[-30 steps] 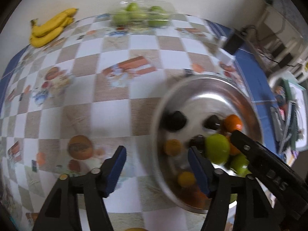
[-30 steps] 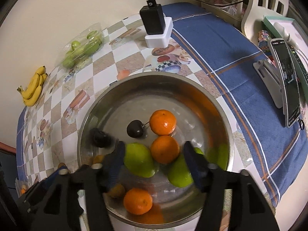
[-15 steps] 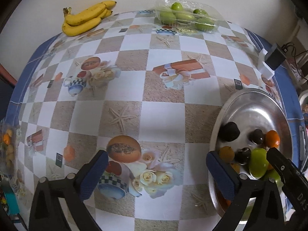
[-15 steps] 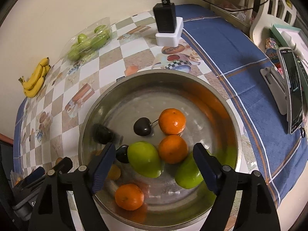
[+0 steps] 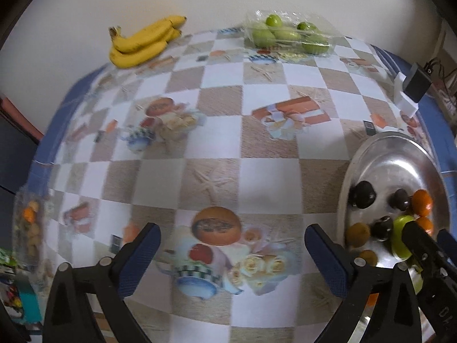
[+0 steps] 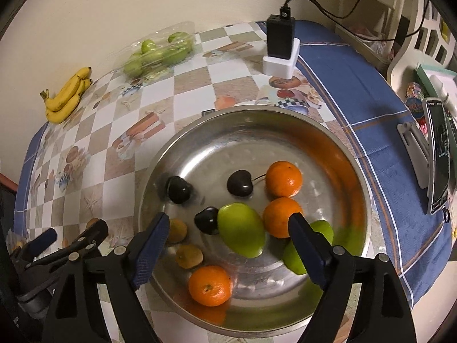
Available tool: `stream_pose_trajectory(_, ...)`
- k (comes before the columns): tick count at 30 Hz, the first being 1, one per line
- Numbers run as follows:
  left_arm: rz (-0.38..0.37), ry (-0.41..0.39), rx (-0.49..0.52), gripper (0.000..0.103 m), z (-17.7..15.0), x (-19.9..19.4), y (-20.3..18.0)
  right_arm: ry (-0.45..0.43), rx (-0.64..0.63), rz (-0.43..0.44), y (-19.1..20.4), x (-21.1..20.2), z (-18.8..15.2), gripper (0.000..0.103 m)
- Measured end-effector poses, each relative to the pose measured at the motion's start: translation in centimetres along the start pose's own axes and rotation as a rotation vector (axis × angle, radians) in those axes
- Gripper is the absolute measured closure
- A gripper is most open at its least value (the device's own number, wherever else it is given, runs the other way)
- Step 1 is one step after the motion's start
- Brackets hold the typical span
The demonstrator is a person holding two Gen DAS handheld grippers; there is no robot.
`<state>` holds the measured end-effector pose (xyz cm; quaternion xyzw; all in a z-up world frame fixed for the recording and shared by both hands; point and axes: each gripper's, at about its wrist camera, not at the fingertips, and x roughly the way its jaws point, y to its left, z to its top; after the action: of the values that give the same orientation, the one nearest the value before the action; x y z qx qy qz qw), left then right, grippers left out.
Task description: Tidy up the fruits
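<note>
Over the steel bowl (image 6: 337, 148) my right gripper (image 6: 228, 243) hangs spread and empty above a green fruit (image 6: 241, 230), its jaws just widened. Inside sit oranges, dark cherries and small brownish fruits, so I judge some sorting done. My left gripper (image 5: 231, 257) gapes wide over bare tablecloth (image 5: 222, 120), pinching nothing. Bananas (image 5: 144, 41) and the boxed green fruit (image 5: 288, 35) wait by the wall. No legible writing anywhere.

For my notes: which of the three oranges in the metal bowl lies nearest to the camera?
The orange at the bowl's near rim, alone; the other two lie farther back.
</note>
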<state>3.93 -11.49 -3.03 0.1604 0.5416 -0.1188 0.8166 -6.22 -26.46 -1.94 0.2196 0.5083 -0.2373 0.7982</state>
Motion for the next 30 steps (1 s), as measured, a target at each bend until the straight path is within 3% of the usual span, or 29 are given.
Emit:
stream_pose_trajectory(6, 0.098, -0.039, 0.009, 0.001, -0.6, -1.2, 1.1, -0.015, -0.033, -0.002, 1.2, -0.6, -1.0, 0.017)
stream_pose_trajectory(11, 0.135, -0.054, -0.014, 0.001, -1.4, -2.3, 2.4, -0.02, -0.061, -0.001, 2.0, -1.1, -2.3, 0.017)
stream_pose_trajectory(16, 0.1, -0.058, -0.016, 0.001, -2.5, -3.4, 3.2, -0.02, -0.079, -0.003, 2.4, -1.6, -3.6, 0.017)
stream_pose_trajectory(30, 0.104, -0.093, 0.01, 0.001, -6.1, -6.4, 4.4, -0.042, -0.097, -0.008, 2.6, -3.6, -6.2, 0.017)
